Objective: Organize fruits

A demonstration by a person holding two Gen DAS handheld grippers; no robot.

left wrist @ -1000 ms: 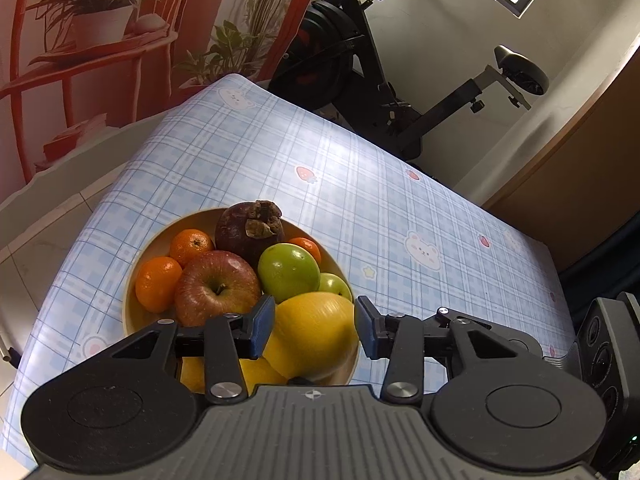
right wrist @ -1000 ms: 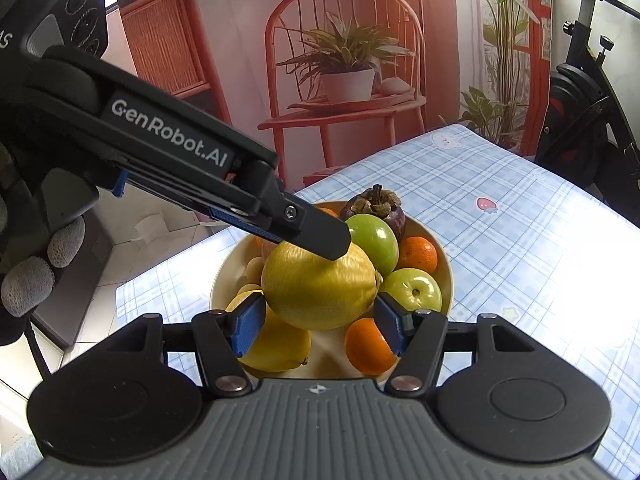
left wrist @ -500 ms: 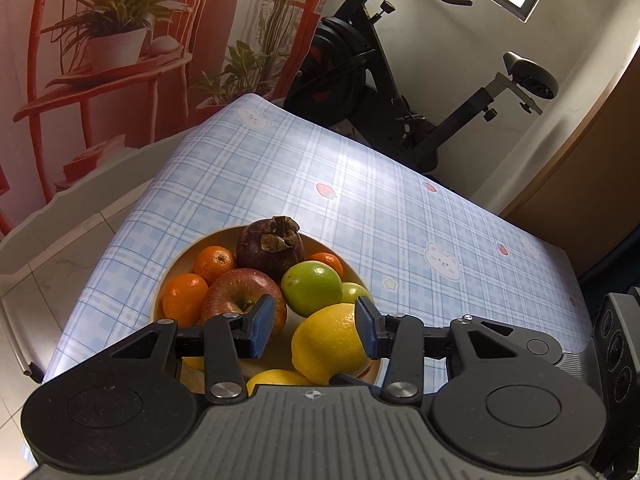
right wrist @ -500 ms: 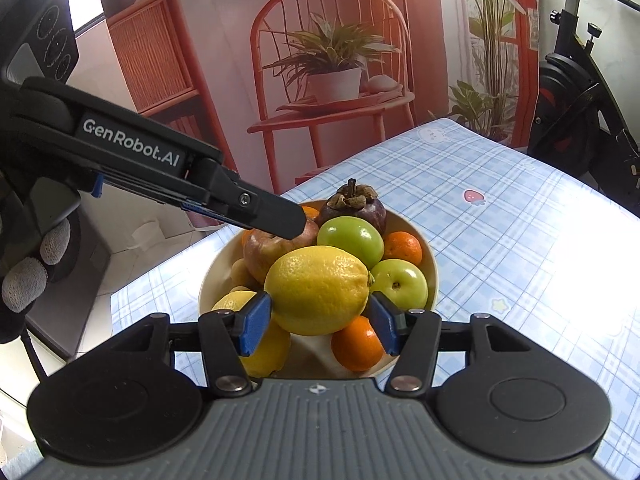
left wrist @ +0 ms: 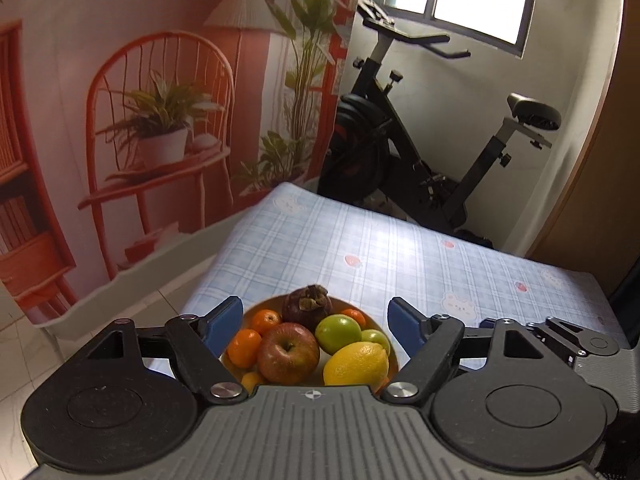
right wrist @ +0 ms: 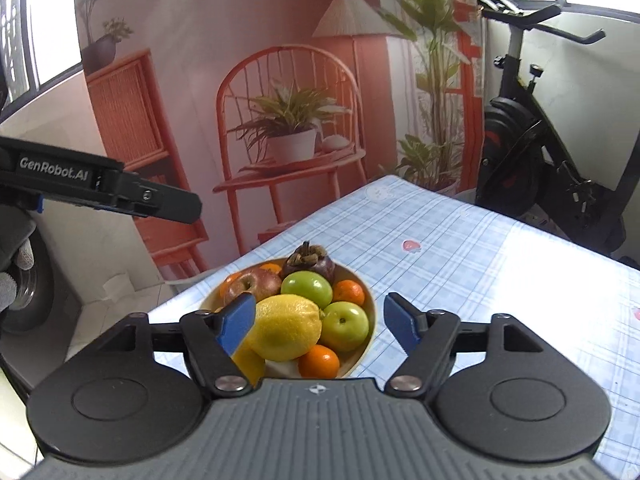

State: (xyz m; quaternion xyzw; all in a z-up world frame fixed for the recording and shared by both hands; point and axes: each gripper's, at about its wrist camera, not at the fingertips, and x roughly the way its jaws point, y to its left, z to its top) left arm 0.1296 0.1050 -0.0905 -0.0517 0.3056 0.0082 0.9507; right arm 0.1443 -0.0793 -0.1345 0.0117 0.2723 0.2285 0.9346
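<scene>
A tan bowl (left wrist: 262,305) (right wrist: 370,308) on the blue plaid tablecloth (left wrist: 400,264) holds a yellow lemon (left wrist: 356,364) (right wrist: 288,332), a red apple (left wrist: 288,352), green apples (right wrist: 306,288), a dark mangosteen (left wrist: 306,307) and several small oranges (left wrist: 244,347). My left gripper (left wrist: 316,312) hovers above and behind the bowl. Its jaws are opening and nothing is between the pads. My right gripper (right wrist: 319,308) hangs over the bowl's near side, its jaws opening too, clear of the lemon. One finger of the left gripper (right wrist: 160,200) juts in at the left.
An exercise bike (left wrist: 400,152) (right wrist: 540,160) stands past the table's far end. A backdrop printed with a red chair and potted plant (right wrist: 288,136) runs along the table's left side. A gloved hand (right wrist: 16,264) shows at the left edge. Tiled floor lies below the table's left edge.
Both grippers have risen and drawn back from the bowl, and their jaws have spread wide. The lemon that sat between the right fingers now rests on the fruit pile.
</scene>
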